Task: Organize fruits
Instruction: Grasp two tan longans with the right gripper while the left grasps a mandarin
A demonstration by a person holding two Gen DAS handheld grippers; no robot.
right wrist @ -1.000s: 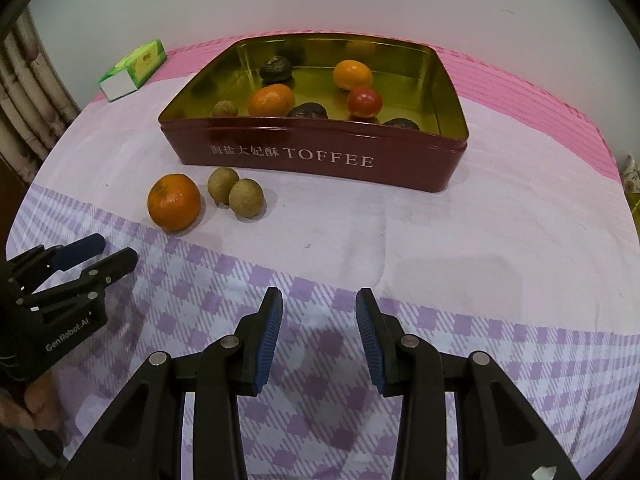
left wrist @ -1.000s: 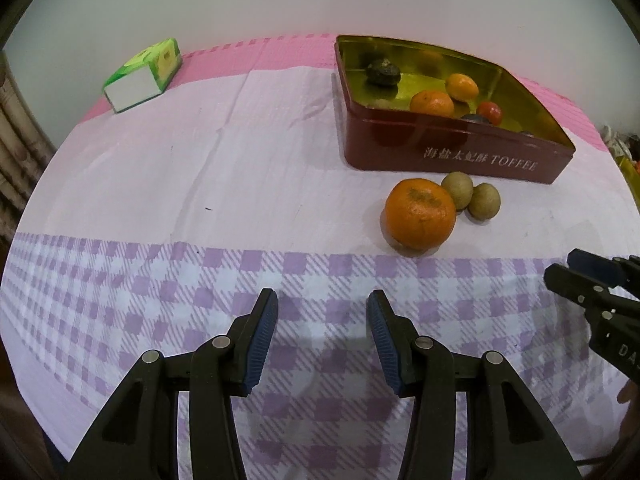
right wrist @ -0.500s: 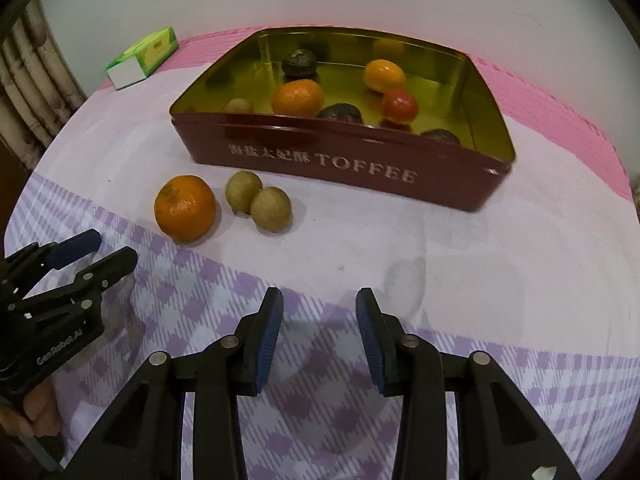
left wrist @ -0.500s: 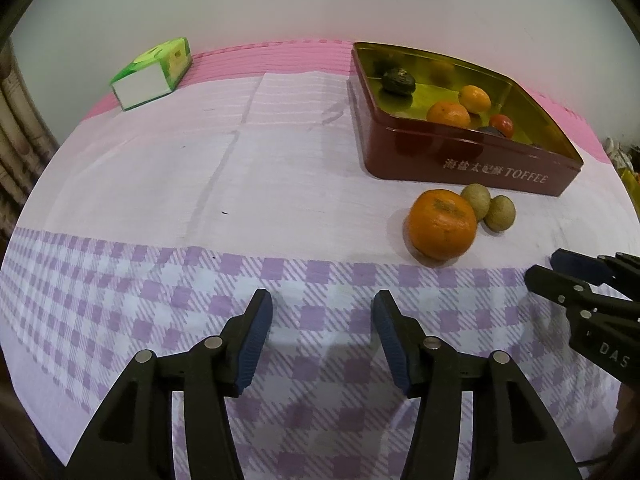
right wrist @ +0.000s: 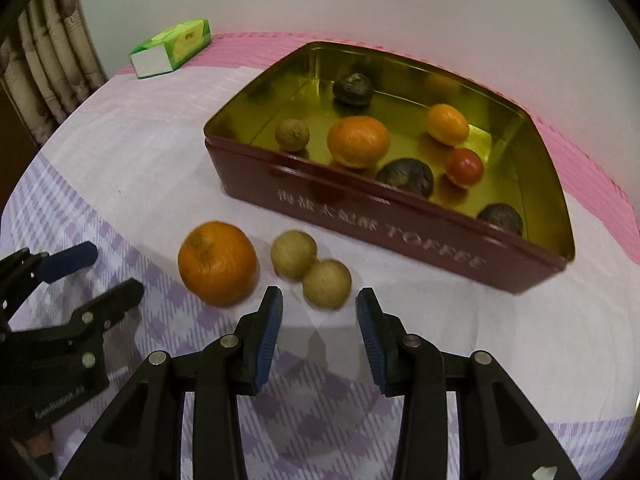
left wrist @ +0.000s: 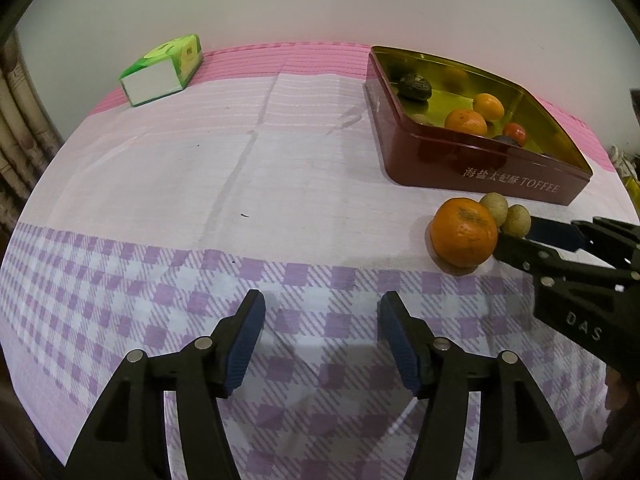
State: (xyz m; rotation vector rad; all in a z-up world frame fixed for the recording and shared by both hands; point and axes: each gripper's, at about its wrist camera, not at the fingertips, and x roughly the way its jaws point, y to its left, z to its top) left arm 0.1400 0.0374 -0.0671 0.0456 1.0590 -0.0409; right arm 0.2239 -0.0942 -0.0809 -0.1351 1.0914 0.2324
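1. Step in hand, by judgement: approach for pick-up of a loose fruit. Right gripper [right wrist: 319, 300] spread wide and empty, lined up just short of the nearer small brown fruit [right wrist: 327, 284]; no contact visible.
2. Next move, by judgement: advance until both pads flank that fruit, close gently, lift, carry over the near wall of the tin [right wrist: 400, 216], release inside. Care needed with the second small brown fruit [right wrist: 293, 254], touching the first on its far left side and liable to roll if nudged.
3. Left gripper [left wrist: 322, 336]: spread, empty, low over the checked near edge of the bench [left wrist: 200, 184], well apart from the fruit.
4. Loose mandarin [right wrist: 217, 262]: round, slightly flattened, dimpled orange peel with a rough scuffed patch on top; just left of the brown pair, between them and the near left edge of the bench.
5. Small brown fruits: near-spherical, matt, tan-green skin, firm-looking.
6. Tin: red painted metal outside, white lettering on the front wall, shiny gold interior, rounded corners, open top; toward the far right of the bench. Contents: one mandarin, one smooth yellow-orange oval fruit, one glossy red fruit, one small brown fruit, three dark wrinkled ones.
7. Bench cover: woven cloth, creased, white centre, purple check at the near edge, pink stripe at the far edge.
8. Green tissue pack [right wrist: 172, 49]: soft rectangular packet, far left corner.
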